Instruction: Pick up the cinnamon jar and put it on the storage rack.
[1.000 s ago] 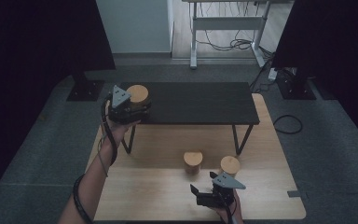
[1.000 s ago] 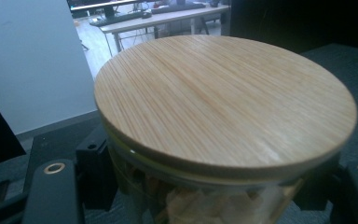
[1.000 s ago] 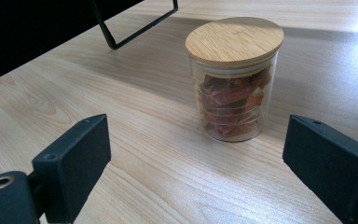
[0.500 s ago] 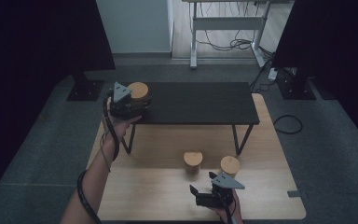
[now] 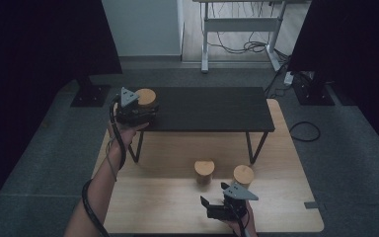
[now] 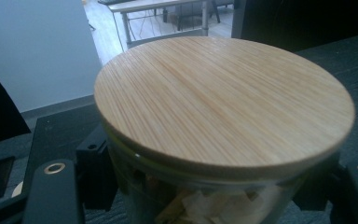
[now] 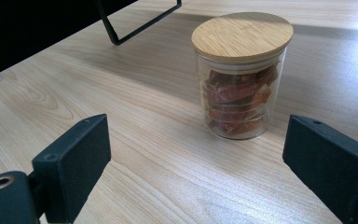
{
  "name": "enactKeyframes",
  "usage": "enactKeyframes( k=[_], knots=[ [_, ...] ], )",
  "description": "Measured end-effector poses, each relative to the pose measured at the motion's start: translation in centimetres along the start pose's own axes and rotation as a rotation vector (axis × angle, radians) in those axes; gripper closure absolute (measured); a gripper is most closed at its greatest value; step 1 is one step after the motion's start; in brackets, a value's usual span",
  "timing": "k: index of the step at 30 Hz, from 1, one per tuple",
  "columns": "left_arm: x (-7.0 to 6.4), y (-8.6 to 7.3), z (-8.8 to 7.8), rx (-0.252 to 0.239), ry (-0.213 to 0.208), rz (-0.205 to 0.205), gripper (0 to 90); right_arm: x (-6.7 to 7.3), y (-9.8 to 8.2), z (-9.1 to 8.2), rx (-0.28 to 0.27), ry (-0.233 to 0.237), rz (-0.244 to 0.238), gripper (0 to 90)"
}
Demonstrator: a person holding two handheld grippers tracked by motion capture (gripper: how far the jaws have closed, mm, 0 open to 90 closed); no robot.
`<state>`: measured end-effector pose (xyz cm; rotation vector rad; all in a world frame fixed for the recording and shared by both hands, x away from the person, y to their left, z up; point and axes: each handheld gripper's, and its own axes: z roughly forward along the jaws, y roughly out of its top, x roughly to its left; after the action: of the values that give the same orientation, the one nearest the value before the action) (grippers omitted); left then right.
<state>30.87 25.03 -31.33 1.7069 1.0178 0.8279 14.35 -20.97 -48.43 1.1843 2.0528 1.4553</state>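
- The left hand-held gripper (image 5: 145, 112) is closed on a glass jar (image 5: 146, 100) with a wooden lid, at the left end of the black shelf (image 5: 217, 108).
- The right hand-held gripper (image 5: 208, 208) has wide-apart jaws and holds nothing; a second jar (image 7: 240, 74) stands on the wooden counter (image 5: 153, 207) in front of it.

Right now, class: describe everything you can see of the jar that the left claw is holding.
The jar is a clear glass cylinder topped by a round, flat lid of pale, striped wood. Pale pieces show through the glass. It stands upright at the left end of the black shelf. The left claw is shut on its glass wall, one black jaw on each side, below the lid.
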Motion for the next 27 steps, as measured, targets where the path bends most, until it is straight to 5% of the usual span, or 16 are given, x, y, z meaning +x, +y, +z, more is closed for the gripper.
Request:
enactKeyframes(
  k=[8, 23, 27],
  knots=[
    [0.77, -0.59, 0.13, -0.016, -0.016, -0.052, 25.3, -0.01, -0.01, -0.02, 0.0, -0.003, -0.001, 7.1],
    [0.55, -0.53, 0.08, -0.014, -0.005, -0.051, 25.0, 0.05, 0.02, -0.05, 0.001, -0.006, -0.005, 7.1],
    [0.22, -0.68, -0.38, -0.032, 0.002, -0.057, 17.6, 0.01, 0.06, -0.11, -0.002, -0.006, -0.003, 7.2]
  ],
)
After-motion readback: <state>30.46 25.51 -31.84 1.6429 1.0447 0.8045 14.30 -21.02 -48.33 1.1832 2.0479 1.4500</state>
